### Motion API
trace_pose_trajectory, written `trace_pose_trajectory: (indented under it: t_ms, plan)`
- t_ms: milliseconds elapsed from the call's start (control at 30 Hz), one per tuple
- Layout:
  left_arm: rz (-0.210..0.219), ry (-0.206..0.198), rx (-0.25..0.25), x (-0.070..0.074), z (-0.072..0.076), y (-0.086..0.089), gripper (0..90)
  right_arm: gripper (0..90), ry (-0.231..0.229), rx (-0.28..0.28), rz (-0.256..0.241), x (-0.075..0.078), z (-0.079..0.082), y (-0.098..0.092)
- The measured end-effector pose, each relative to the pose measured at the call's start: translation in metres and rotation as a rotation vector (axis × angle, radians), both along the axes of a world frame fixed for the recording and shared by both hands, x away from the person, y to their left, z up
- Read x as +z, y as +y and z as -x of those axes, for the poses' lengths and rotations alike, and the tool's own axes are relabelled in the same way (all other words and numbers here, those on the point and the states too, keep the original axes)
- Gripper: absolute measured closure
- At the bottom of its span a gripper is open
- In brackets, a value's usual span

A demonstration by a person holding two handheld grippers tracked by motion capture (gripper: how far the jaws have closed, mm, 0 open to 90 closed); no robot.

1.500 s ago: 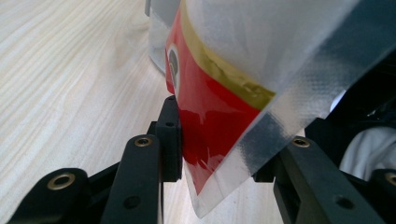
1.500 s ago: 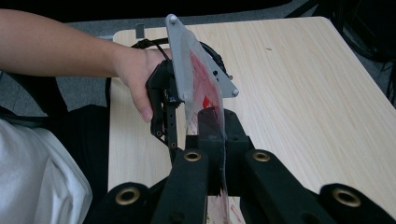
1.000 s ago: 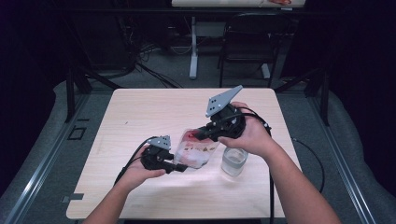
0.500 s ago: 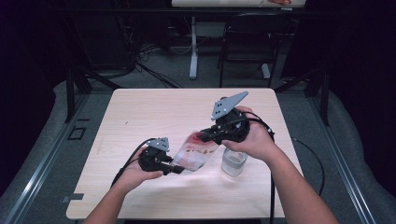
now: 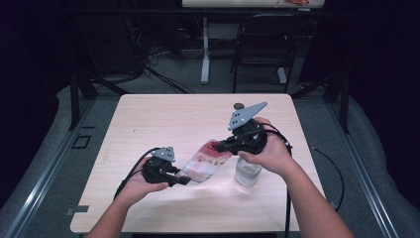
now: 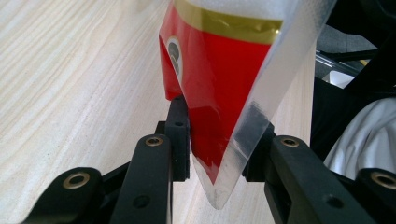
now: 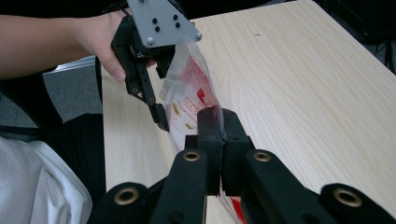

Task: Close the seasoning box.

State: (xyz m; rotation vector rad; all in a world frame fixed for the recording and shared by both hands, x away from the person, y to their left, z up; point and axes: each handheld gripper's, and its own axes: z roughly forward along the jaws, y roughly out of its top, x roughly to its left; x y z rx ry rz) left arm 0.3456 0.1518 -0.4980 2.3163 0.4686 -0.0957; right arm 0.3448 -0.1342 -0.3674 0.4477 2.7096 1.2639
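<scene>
Table (image 5: 148,119): pale wood, under both grippers.
Packet (image 5: 203,162): clear plastic printed red with a gold band, stretched slantwise between the two grippers, lifted off the table.
Jar (image 5: 247,171): small, clear, standing just below the right gripper.
Left gripper (image 5: 184,180): jaws pinch the packet's lower corner.
Right gripper (image 5: 218,148): jaws pressed together on the packet's upper edge.
Left gripper view: red panel, gold band, round emblem, clear seam (image 6: 261,100).
Right gripper view: the left gripper's grey plate (image 7: 161,21) beyond the packet.

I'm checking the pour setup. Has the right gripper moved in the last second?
Yes. The right gripper rose and drifted toward the table's far edge, lifting its end of the packet above the cup.
</scene>
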Motion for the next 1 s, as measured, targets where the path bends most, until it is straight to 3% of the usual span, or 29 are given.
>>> trace_pose_trajectory:
  t_ms: [100,667,700,1000]
  plan:
    - [0.019,0.005,-0.003,0.001,0.0,0.002,70.3,89.7,0.011,-0.012,-0.017,-0.002,0.0,-0.003]
    - [-0.006,0.01,0.015,0.003,0.003,0.004,70.6,89.7,0.054,-0.06,-0.097,-0.023,0.0,-0.021]
    - [0.01,0.019,0.007,0.002,0.002,0.005,70.6,89.8,0.057,-0.064,-0.099,-0.024,0.0,-0.022]
    - [-0.036,0.024,0.018,-0.002,0.001,0.007,70.7,89.7,0.084,-0.083,-0.124,-0.04,-0.002,-0.026]
